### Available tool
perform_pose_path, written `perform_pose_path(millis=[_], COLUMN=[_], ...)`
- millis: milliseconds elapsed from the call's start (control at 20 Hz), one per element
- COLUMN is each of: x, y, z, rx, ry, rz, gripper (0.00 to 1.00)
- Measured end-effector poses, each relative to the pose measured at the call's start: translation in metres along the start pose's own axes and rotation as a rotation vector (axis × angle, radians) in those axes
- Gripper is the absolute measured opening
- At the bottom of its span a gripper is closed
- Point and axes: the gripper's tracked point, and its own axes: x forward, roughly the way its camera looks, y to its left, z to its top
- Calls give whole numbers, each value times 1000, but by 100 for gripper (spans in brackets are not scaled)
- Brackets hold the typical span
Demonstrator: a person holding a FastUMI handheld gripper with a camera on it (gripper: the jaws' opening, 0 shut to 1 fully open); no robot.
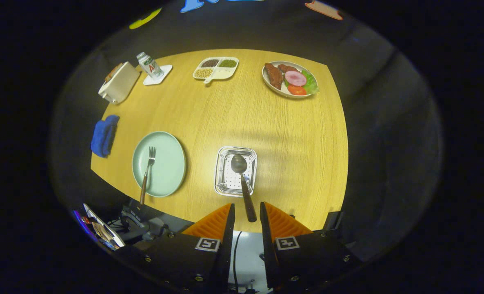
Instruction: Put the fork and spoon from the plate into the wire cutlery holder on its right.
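Spoon [242, 179] stands in the wire cutlery holder [222, 185], bowl up, handle end between my parted fingers [247, 216], which look clear of it. Fork [148, 171] lies on the plate [170, 163], left of the holder; I judge it needs fetching next.

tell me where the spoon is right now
In the gripper view the spoon stands with its bowl in the wire cutlery holder, right of the plate, its handle rising between the gripper fingers.
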Motion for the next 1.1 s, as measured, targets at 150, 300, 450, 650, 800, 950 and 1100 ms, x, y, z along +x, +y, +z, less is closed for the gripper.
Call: perform_pose_path(millis=[150, 300, 450, 650, 800, 950, 1100], x=[-17, -23, -20, -7, 2, 11, 21], y=[23, 50, 76, 106, 132, 159, 180], z=[-7, -23, -43, -60, -69, -72, -74], rx=[28, 3, -51, -85, -104, -120, -141], ry=[-66, -103, -103, -109, -97, -74, -53], rz=[32, 39, 27, 14, 40, 79, 100], gripper=[35, 35, 35, 35, 35, 35, 35])
